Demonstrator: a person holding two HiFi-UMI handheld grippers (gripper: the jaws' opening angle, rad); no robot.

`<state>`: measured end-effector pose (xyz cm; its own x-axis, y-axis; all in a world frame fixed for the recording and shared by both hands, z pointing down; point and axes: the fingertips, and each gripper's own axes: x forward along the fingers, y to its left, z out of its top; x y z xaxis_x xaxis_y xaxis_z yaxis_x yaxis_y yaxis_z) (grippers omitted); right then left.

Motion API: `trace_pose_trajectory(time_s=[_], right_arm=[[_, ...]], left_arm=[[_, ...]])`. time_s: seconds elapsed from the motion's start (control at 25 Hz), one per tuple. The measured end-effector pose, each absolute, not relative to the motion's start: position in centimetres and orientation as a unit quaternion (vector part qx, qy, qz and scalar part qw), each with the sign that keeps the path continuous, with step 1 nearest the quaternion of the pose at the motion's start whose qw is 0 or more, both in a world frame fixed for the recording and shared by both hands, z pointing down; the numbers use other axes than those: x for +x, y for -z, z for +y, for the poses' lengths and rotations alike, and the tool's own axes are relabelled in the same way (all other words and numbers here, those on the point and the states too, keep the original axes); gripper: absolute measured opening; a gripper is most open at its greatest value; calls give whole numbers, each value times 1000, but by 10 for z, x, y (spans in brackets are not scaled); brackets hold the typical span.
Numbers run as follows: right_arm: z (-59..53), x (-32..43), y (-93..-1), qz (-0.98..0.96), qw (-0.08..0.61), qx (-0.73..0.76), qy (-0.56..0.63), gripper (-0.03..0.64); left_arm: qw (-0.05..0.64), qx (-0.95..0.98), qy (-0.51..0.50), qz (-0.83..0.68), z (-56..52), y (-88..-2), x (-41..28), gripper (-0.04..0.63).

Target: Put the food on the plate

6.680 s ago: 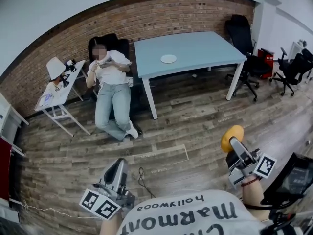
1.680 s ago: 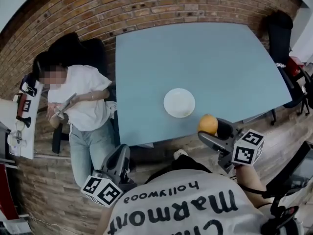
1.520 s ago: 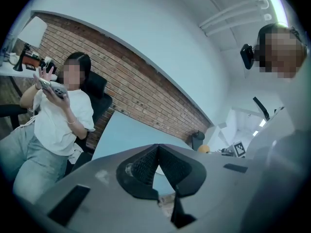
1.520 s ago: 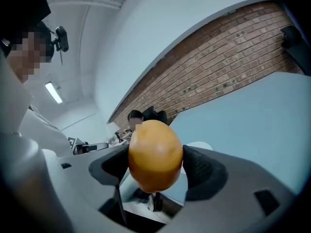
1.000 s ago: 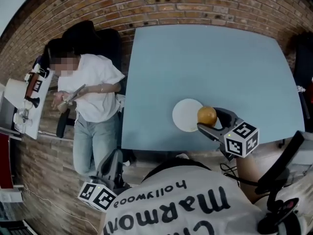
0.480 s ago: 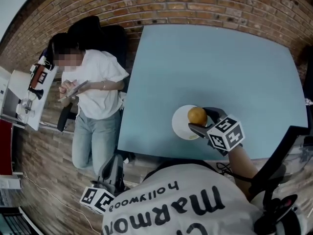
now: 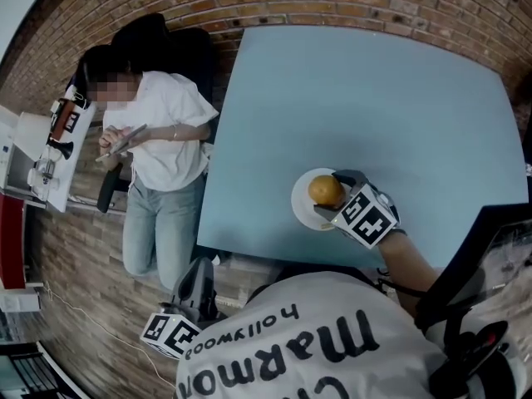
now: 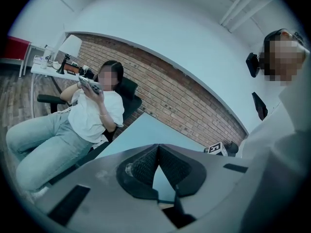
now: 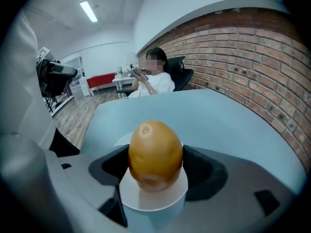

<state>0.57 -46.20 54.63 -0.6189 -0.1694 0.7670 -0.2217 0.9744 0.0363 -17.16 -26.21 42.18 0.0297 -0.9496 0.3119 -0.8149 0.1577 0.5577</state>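
Note:
An orange-yellow fruit (image 7: pixel 325 190) (image 9: pixel 155 154) is clamped between the jaws of my right gripper (image 7: pixel 330 198) (image 9: pixel 155 166), directly over the small white plate (image 7: pixel 301 207) (image 9: pixel 146 203) near the front edge of the light blue table (image 7: pixel 374 106). I cannot tell whether the fruit touches the plate. My left gripper (image 7: pixel 193 285) (image 8: pixel 157 165) hangs low at my left side, off the table, jaws pressed together with nothing between them.
A seated person in a white shirt and jeans (image 7: pixel 162 165) is beside the table's left edge, in a dark chair. A brick wall (image 7: pixel 166 7) runs behind. A small white side table (image 7: pixel 37 152) stands at far left. A dark office chair (image 7: pixel 474 248) is at right.
My right gripper has carried the fruit from over the floor to the table and leftward over the plate. The left gripper has stayed low at my side.

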Motion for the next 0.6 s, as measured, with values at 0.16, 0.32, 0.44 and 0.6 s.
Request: trace_pose_trajectory(time_s=[0.16, 0.32, 0.44, 0.6], right_arm=[[-464, 2, -552, -898, 429, 100, -25, 325], [-461, -7, -551, -898, 431, 83, -16, 325], [-461, -12, -552, -898, 434, 72, -5, 325], [-461, -13, -554, -898, 435, 63, -10, 325]], left_arm=[[334, 630, 111, -692, -262, -427, -171, 6], [338, 626, 114, -693, -262, -429, -173, 7], [342, 617, 121, -698, -263, -431, -179, 7], [346, 613, 133, -698, -269, -433, -182, 8]])
